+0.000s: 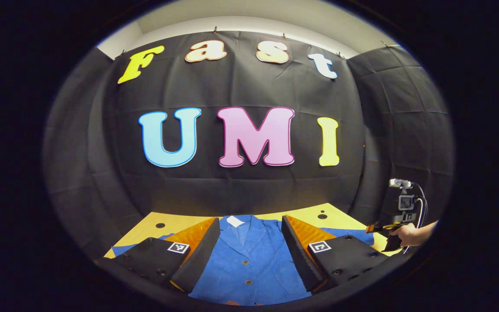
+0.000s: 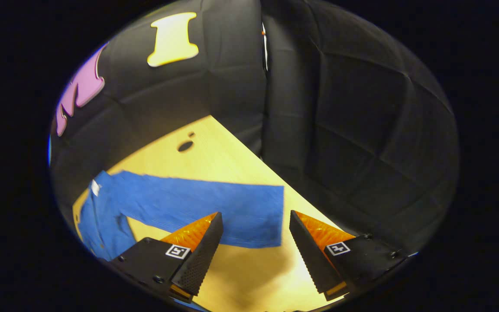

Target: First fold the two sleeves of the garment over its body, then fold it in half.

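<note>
garment (image 1: 249, 264), a blue buttoned jacket with a white tag at its collar, lies flat on the yellow surface (image 1: 306, 214), collar toward the black cloth wall. in the left gripper view the left claw (image 1: 249, 255) hangs above the jacket's chest, released, its two fingers spread wide with the button row between them and nothing held. far to the right in that view a hand (image 1: 409, 234) holds the other claw at the surface's edge. in the right gripper view the right claw (image 2: 254, 247) is also released, fingers apart, poised over the end of one sleeve (image 2: 215, 208), which stretches straight out across the surface away from the jacket's body. the cuff sits just beyond the fingertips; whether they touch it cannot be told.
</note>
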A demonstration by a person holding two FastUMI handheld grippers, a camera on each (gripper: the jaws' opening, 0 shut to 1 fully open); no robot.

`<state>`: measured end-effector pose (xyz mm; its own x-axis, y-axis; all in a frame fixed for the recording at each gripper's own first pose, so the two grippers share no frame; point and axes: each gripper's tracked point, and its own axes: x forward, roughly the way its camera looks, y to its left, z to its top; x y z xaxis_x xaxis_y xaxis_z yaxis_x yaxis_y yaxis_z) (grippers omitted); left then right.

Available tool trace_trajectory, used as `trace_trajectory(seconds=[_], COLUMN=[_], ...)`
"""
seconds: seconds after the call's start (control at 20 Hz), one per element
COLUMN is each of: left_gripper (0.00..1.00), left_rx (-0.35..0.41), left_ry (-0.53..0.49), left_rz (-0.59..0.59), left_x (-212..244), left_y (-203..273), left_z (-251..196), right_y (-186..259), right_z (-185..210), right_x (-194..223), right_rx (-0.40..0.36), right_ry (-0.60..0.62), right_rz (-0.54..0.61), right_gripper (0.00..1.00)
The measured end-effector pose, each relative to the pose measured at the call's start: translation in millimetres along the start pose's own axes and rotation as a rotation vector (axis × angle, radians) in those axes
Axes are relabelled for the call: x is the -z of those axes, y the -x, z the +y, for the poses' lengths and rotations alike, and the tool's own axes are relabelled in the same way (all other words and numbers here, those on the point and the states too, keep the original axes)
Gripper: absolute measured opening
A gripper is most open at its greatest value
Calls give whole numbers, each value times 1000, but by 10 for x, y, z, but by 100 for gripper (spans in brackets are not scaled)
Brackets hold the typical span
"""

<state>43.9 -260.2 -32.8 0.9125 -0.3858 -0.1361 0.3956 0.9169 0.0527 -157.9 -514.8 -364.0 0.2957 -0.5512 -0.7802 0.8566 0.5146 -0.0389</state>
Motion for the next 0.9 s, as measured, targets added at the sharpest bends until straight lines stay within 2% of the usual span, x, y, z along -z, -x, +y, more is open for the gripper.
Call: trace_trajectory(seconds=[0.2, 0.3, 0.4, 0.45, 0.5, 0.6, 0.65, 0.75, 0.85, 0.9], left_gripper=[82, 82, 82, 82, 82, 82, 82, 82, 82, 82], left_rx=[21, 21, 14, 10, 4, -10, -14, -15, -18, -20], left_ry=[2, 18, 35, 46, 55, 69, 71, 66, 60, 59], left_rz=[18, 36, 50, 55, 61, 68, 68, 70, 71, 73], left_x=[57, 106, 155, 160, 176, 199, 201, 212, 220, 225], left_y=[-58, -85, -99, -107, -119, -121, -120, -138, -158, -164], left_z=[-104, -109, -81, -66, -46, -14, -7, 12, 41, 57], right_y=[-107, -143, -115, -146, -137, -186, -183, -200, -213, -217], right_z=[-83, -85, -181, -172, -164, -161, -79, 72, 126, 121], right_x=[139, 134, 92, 87, 108, 132, 137, 145, 146, 135], right_rx=[32, 16, 42, 55, 65, 86, 60, 24, 27, 21], right_ry=[-52, -92, -115, -120, -114, -49, -26, -7, -20, -29], right_rz=[92, 109, 111, 111, 126, 130, 137, 143, 166, 179], right_gripper=[99, 99, 99, 87, 97, 97, 85, 46, 6, 11])
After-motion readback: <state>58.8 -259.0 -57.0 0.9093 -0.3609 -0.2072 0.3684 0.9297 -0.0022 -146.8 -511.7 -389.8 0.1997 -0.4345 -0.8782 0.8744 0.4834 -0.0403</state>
